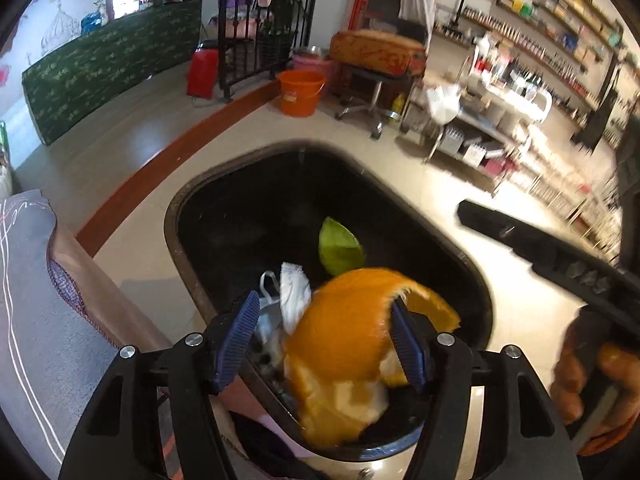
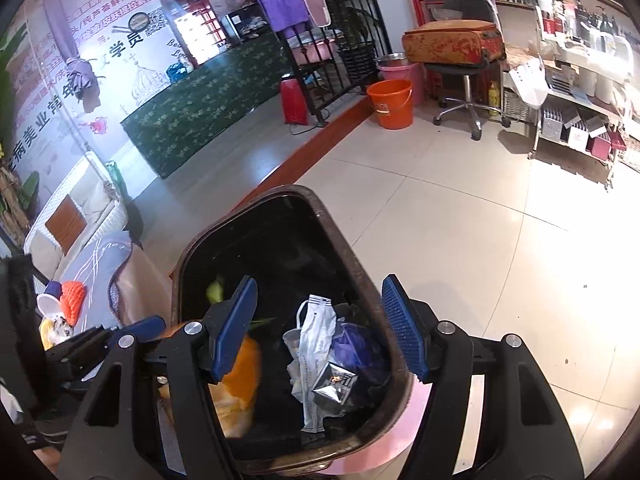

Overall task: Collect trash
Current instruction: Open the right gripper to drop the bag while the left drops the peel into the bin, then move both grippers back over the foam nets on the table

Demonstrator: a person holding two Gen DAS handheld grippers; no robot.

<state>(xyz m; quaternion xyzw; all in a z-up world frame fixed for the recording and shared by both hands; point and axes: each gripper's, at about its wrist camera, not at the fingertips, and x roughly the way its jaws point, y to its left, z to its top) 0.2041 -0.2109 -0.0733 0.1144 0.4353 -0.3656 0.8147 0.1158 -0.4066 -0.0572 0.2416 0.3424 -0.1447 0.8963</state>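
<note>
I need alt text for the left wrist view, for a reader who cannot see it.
An orange peel sits between the open blue-padded left tongs, directly above a black trash bin that holds a green peel and crumpled white paper. The bin stands on a tiled floor; the right tongs reach in from the right.

1. The orange peel (image 1: 344,320) is bright orange outside and pale cream inside.
2. The trash bin (image 1: 472,280) has a brown rim and a black inside.
3. The leaf (image 1: 340,246) is light green.
4. The face mask (image 2: 316,340) is white with faint grey print.
5. The left tool (image 1: 324,344) and the right tool (image 2: 320,328) are black with ribbed blue pads.
6. The bucket (image 2: 390,104) is orange.
7. The floor (image 2: 480,220) is glossy beige tile.
</note>
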